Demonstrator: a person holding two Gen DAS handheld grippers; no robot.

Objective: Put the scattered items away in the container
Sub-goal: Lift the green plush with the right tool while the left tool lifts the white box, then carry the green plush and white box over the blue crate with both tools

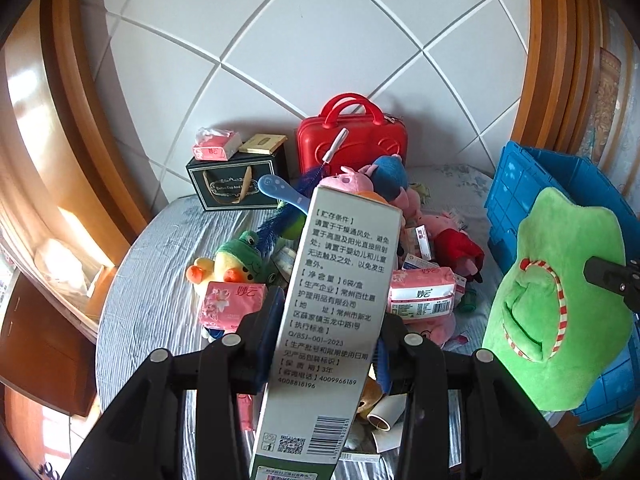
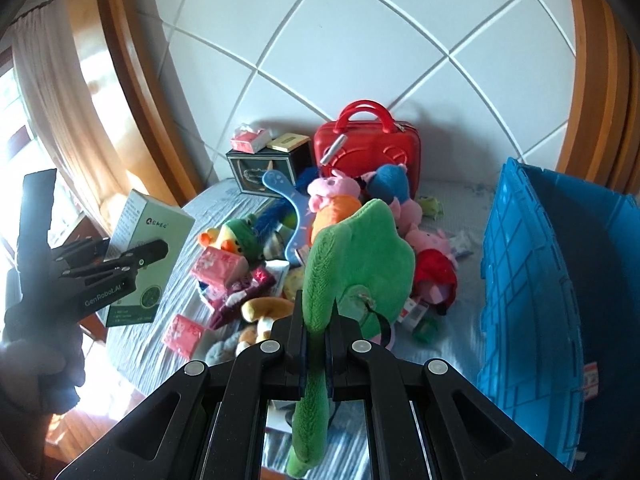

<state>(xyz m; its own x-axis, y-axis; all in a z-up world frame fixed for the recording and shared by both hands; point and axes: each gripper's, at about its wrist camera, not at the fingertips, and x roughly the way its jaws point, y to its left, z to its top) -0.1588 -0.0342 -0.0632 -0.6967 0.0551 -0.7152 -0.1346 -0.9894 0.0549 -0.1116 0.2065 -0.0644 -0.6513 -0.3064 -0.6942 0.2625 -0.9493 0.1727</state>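
left hand-held gripper (image 1: 326, 332) pinches a box (image 1: 340, 300); right hand-held gripper (image 2: 316, 336) pinches, seemingly, a green plush (image 2: 356, 256).

A heap of plush toys (image 2: 360, 216) and tissue packs (image 2: 218, 266) was spread across the middle of the bed (image 2: 224, 204). Behind the heap, a suitcase (image 2: 368, 148) was stood against the tiled wall (image 2: 360, 40), with a gift box (image 2: 264, 170) set to its left (a tissue pack (image 2: 250, 138) was laid on top of it). To the right of the heap, the crate (image 2: 528, 280) was placed on the bed.
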